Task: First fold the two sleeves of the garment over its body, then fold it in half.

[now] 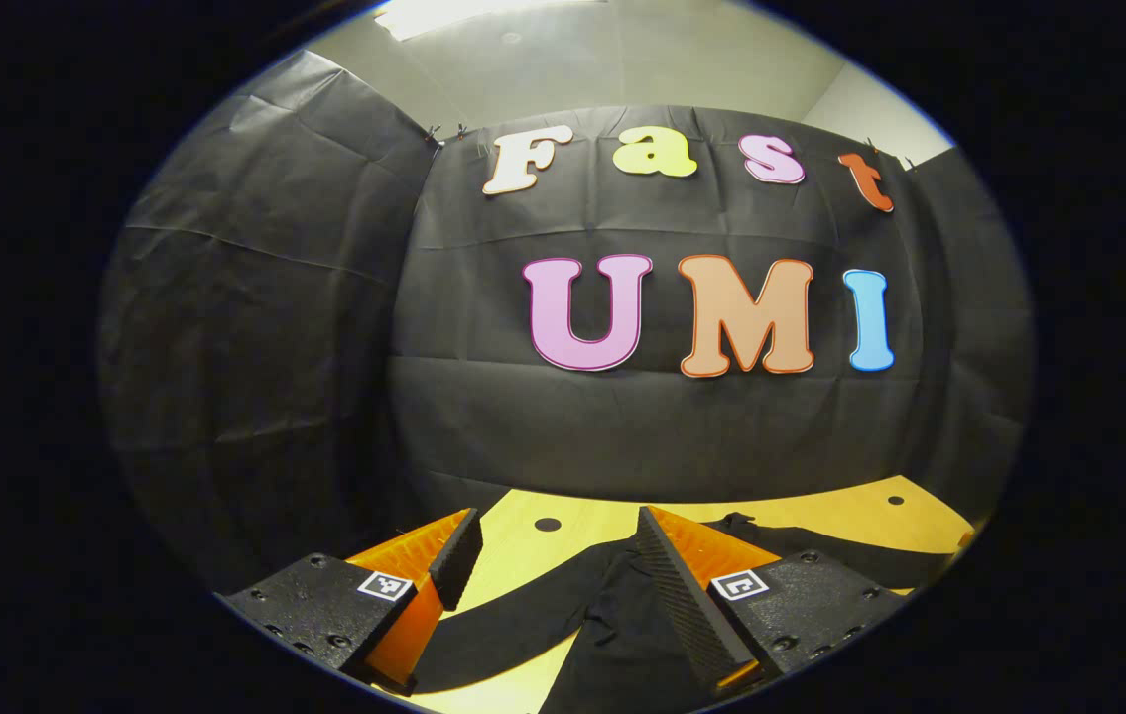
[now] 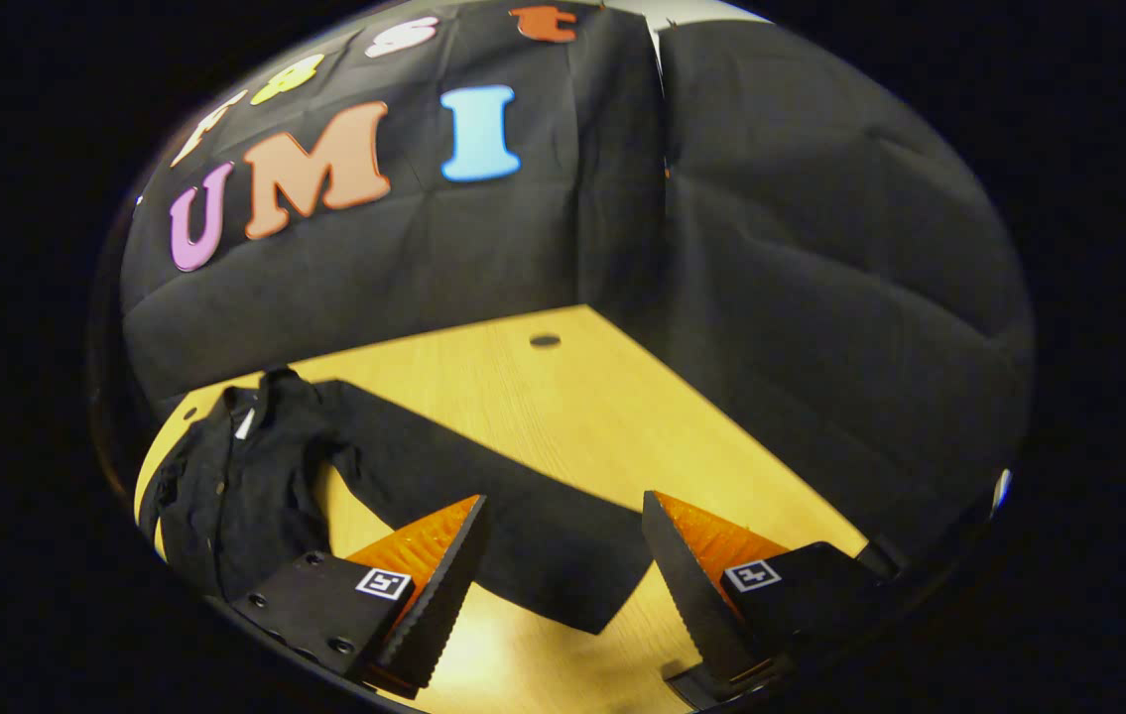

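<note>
Both fingers of the left gripper [image 1: 548, 555] stand wide apart at the bottom of the left gripper view, and they hold nothing. Between and under them lies the black garment [image 1: 622, 625] on the yellow wooden desk [image 1: 840, 516]; one sleeve [image 1: 513, 620] goes down to the left, another dark part goes to the right behind the right finger. Its lower part is cut off by the edge of this view.

At the bottom of the right gripper view, the right gripper [image 2: 563, 555] is also spread wide and empty, above the end of a long sleeve [image 2: 483, 506]. This sleeve lies flat and straight, and its long axis goes from the cuff near the fingers up to the left, toward the body of the garment [image 2: 225, 486]. The collar points to the far wall. The left side of the body is cut off, and its dark folds are hard to make out. Farther on the desk [image 2: 622, 416] there is a small dark hole [image 2: 545, 340], then the black cloth wall [image 2: 820, 248].
</note>
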A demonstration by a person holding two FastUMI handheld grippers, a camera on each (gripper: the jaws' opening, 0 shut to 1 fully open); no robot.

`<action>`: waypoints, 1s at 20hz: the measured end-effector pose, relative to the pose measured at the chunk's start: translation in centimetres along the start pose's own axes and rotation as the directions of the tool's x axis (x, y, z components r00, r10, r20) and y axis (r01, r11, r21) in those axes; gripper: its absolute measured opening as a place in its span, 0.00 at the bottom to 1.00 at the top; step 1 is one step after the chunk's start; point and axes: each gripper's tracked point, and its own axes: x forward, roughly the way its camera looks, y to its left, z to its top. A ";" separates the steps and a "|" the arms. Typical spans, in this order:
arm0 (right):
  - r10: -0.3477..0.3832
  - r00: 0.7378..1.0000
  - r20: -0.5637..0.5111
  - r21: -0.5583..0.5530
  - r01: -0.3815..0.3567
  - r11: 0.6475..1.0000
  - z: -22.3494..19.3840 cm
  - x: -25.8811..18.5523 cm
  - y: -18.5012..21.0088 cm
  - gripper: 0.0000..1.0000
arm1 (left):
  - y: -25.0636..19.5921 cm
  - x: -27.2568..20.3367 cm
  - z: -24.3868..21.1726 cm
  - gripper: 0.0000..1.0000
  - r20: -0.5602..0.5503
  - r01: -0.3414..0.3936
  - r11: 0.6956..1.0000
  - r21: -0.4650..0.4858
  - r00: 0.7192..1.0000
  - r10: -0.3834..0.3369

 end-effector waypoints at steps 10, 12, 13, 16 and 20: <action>-0.024 0.996 -0.085 -0.057 0.020 0.998 -3.9 5.6 -2.1 1.00 | -0.6 -0.2 -0.7 0.93 -0.027 -0.032 0.999 -0.034 0.999 0.031; -0.021 0.996 -0.082 -0.031 0.018 0.999 -3.9 5.5 -2.0 0.98 | -0.9 -0.1 -1.1 0.93 -0.035 -0.027 0.998 -0.048 0.999 0.025; -0.007 0.996 -0.090 -0.029 0.004 1.000 -3.7 5.4 -1.6 0.96 | -1.1 -0.1 -1.3 0.93 -0.039 -0.025 0.998 -0.055 0.999 0.023; 0.036 0.994 -0.108 -0.047 -0.041 0.998 -4.2 5.6 -0.3 0.48 | -0.9 -0.2 -1.6 0.92 -0.046 -0.028 0.997 -0.069 0.999 0.025; 0.038 0.991 -0.130 -0.028 -0.042 0.999 -3.9 5.5 0.2 0.14 | 0.3 -0.6 -1.7 0.92 -0.044 -0.042 0.997 -0.071 0.998 0.039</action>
